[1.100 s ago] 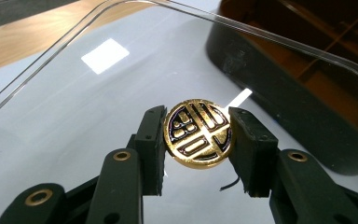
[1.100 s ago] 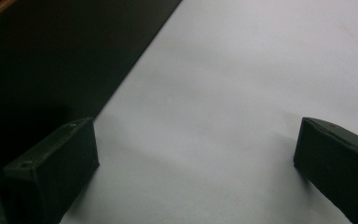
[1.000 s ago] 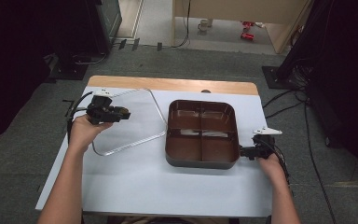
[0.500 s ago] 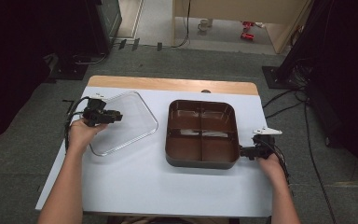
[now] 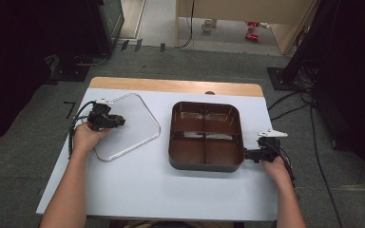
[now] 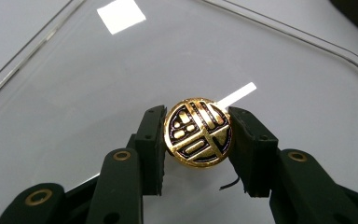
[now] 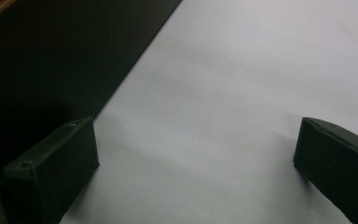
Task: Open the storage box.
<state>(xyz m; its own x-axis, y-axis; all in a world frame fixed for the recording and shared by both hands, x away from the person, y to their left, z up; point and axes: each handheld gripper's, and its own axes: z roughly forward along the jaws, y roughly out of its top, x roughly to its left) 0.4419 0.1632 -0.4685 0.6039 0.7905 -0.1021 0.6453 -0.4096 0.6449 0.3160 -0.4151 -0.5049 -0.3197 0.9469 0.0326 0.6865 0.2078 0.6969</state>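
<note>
A clear lid (image 5: pixel 135 130) with rounded corners lies low and flat over the left half of the white table (image 5: pixel 138 185). My left gripper (image 5: pixel 119 120) is shut on the lid's round gold-and-black knob (image 6: pixel 198 131), with one pad against each side; the clear lid (image 6: pixel 270 70) spreads out beyond it. A dark brown tray (image 5: pixel 205 165) with four compartments sits right of centre. My right gripper (image 5: pixel 248 155) rests open at the tray's near right corner. In the right gripper view its jaws (image 7: pixel 196 158) stand wide apart over bare table, with the tray's dark wall (image 7: pixel 51 56) to their left.
A wooden strip (image 5: pixel 171 86) runs along the table's far edge. Cables (image 5: pixel 290 107) trail over the grey floor to the right. White table (image 5: pixel 180 194) stretches between the tray and the near edge.
The left hand has brought the clear lid down from a raised, tilted hold to low and flat over the table. The right hand and the tray have not moved.
</note>
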